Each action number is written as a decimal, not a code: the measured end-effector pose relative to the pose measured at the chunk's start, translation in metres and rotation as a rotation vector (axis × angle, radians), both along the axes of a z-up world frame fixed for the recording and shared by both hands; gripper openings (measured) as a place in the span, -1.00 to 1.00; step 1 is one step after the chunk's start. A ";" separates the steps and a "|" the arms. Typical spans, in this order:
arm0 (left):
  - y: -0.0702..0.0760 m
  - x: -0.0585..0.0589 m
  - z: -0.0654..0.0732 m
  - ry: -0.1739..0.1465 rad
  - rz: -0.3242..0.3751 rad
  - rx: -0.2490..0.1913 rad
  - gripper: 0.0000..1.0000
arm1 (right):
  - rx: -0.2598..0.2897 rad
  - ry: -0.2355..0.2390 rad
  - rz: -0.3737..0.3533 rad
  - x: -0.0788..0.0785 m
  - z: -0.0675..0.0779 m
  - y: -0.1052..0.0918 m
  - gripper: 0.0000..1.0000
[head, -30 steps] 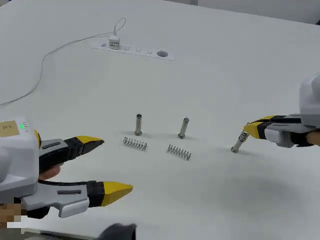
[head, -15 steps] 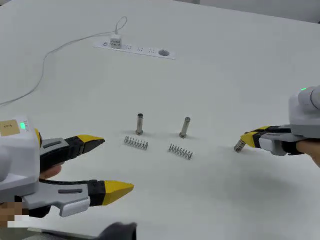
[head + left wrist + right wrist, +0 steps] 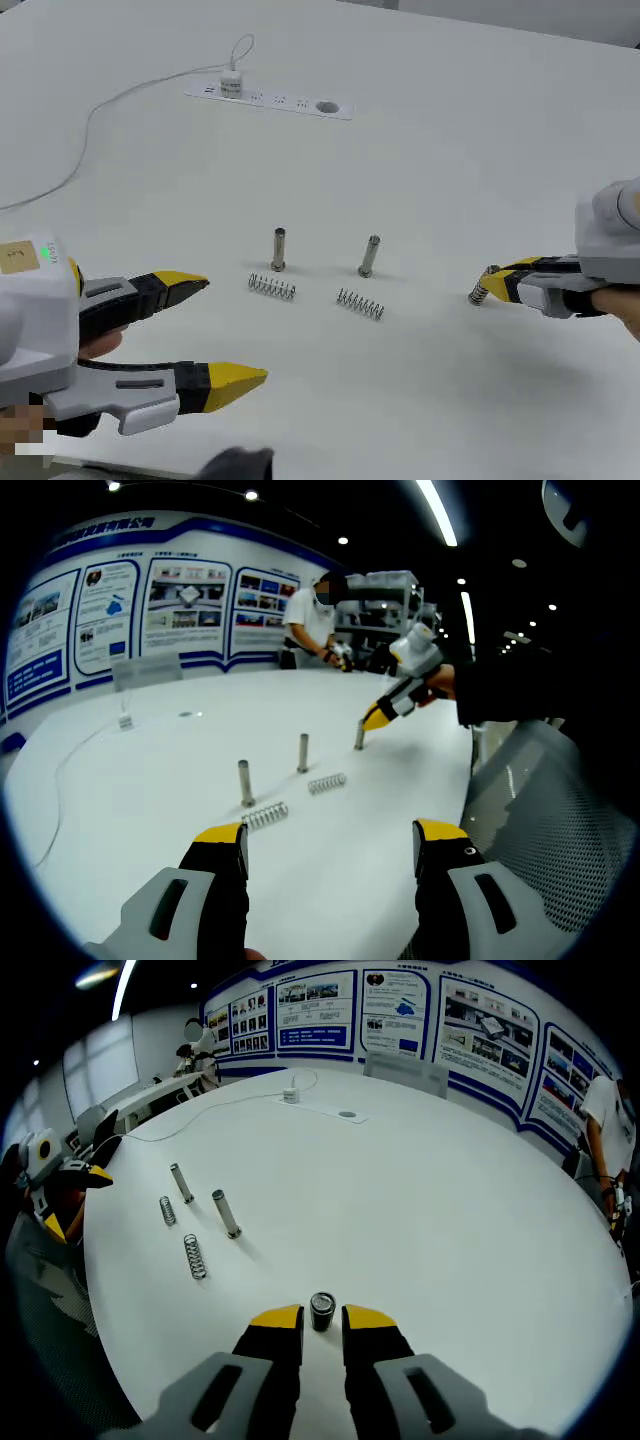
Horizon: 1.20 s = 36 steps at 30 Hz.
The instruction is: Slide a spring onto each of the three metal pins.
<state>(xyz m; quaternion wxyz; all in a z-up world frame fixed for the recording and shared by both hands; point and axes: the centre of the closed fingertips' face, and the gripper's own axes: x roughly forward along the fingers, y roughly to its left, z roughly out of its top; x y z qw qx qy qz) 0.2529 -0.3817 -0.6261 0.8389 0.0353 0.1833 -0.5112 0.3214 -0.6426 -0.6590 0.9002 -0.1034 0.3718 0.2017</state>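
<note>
Item: third pin [image 3: 478,294], spring [image 3: 485,283] on it, right of the middle pin [image 3: 369,256].
Fingers of right gripper [image 3: 322,1317] narrowed around it, grip unclear; left gripper [image 3: 235,330] fingers wide open. I'd back off straight, not tipping it.

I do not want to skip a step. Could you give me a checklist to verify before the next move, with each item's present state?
1. Spring is on the right pin: ok.
2. Right hand-held gripper is clear of that pin: cannot tell.
3. Left pin stands bare: ok.
4. Middle pin stands bare: ok.
5. Both loose springs lie free on the table: ok.
6. Left hand-held gripper is open: ok.
</note>
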 end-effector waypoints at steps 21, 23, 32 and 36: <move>-0.002 -0.001 0.000 -0.002 -0.010 0.002 0.36 | 0.001 -0.014 0.092 -0.025 0.014 0.036 -0.66; -0.002 -0.001 0.000 -0.002 -0.010 0.001 0.36 | -0.004 -0.010 0.125 -0.024 0.013 0.047 -0.66; -0.001 0.000 0.001 -0.005 -0.004 -0.005 0.36 | -0.036 0.012 0.280 -0.018 0.006 0.094 -0.66; 0.000 0.000 0.001 -0.005 -0.001 -0.006 0.36 | -0.046 0.015 0.335 -0.011 0.005 0.112 -0.66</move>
